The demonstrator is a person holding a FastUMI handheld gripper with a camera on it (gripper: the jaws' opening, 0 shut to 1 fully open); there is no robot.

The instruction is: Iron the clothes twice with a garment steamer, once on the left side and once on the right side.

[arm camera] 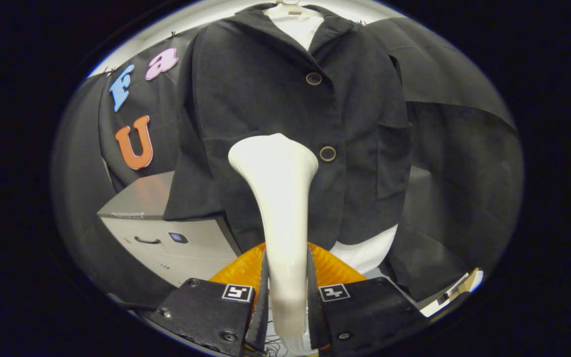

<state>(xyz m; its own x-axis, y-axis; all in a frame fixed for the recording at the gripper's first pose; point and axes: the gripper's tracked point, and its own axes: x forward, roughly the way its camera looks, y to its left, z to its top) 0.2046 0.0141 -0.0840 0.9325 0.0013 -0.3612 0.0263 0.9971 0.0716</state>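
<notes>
The gripper point(288, 292) pinched the smooth white plastic steamer point(278, 198) between both fingers, its head touching the hanging dark button jacket point(265, 99) at twelve o'clock; probably a stroke in hand, next gliding along the cloth

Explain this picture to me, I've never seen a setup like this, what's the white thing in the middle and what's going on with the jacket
The picture comes from a camera that rides on a hand-held claw, a two-finger tool that a person carries, and it looks forward along the two fingers. The wide lens bends everything into a round shape.

The white thing is a garment steamer. Both fingers press on its handle, so the claw is holding it, with the wide head pointing away at the clothes.

Just beyond the head hangs a dark jacket on a hanger, buttoned over a white shirt that also peeks out below the hem. The head sits in front of the jacket's middle, beside the lower button; whether it touches the cloth I cannot tell.

Beside the jacket stands a grey cabinet with a drawer handle. Something orange lies under the steamer.
</notes>
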